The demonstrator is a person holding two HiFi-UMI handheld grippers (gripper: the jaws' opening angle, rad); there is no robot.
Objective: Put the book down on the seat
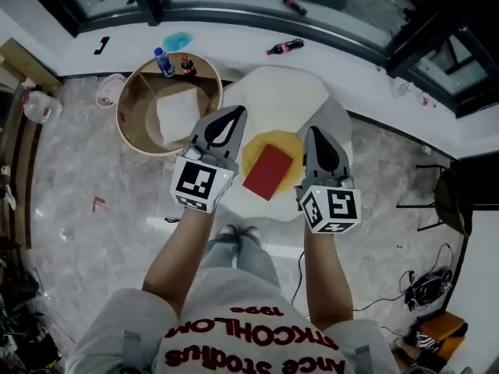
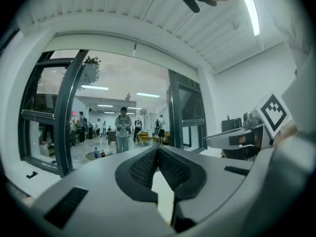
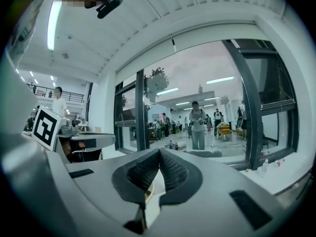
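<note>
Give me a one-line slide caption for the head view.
Red book lies on the yellow cushion of the white seat; left gripper and right gripper hover shut and empty beside it.

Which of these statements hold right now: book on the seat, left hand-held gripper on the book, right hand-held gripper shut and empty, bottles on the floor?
1. The book lies on the seat. True.
2. The left hand-held gripper grips the book. False: it is shut on nothing, above the book.
3. The right hand-held gripper is shut and empty. True.
4. The bottles stand on the floor. False: they stand on the table.
</note>
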